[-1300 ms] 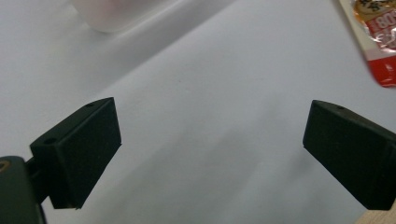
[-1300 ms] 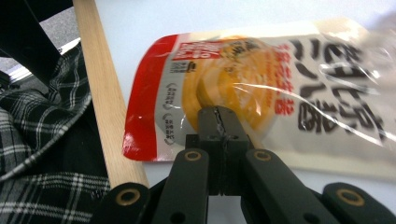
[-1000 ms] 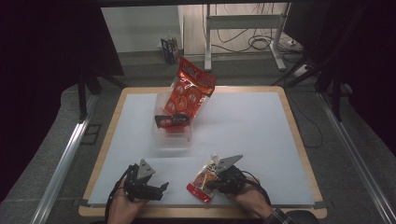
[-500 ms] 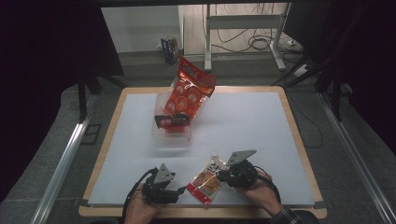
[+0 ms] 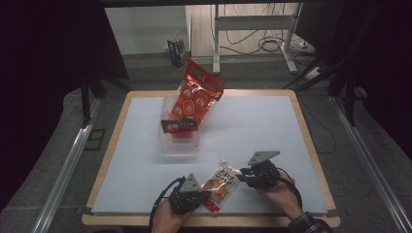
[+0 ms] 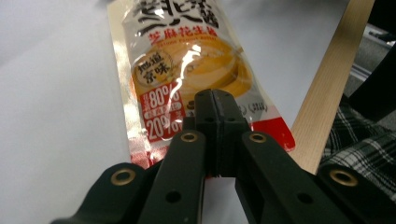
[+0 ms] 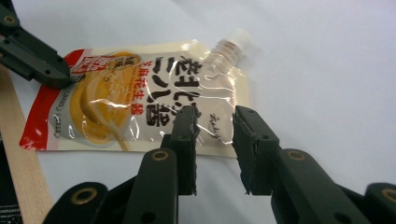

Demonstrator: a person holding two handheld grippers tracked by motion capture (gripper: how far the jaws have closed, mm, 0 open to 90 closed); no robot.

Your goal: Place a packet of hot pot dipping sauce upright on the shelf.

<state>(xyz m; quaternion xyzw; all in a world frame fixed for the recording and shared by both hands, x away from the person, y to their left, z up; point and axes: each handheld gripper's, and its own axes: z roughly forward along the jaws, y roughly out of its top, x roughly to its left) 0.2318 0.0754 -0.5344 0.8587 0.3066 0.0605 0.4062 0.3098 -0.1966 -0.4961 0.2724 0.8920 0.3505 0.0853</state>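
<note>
A sauce pouch with a white spout lies flat on the white table top near the front edge. My left gripper has just been closing; its jaws are pressed together with nothing seen between them. In the left gripper view the left gripper has its tips on the red bottom end of the pouch. My right gripper has just been opening. Seen from the right gripper view, the right gripper has a gap between its jaws, over the clear spout end of the pouch and not pressing on it.
A red snack bag leans out of a clear plastic container at mid table. The wooden table rim runs just behind both hands. A plaid sleeve sits beside the rim.
My left gripper slid right to the pouch's bottom end and its jaws came together. The right gripper's jaws parted from the spout end, and the pouch now lies flat.
</note>
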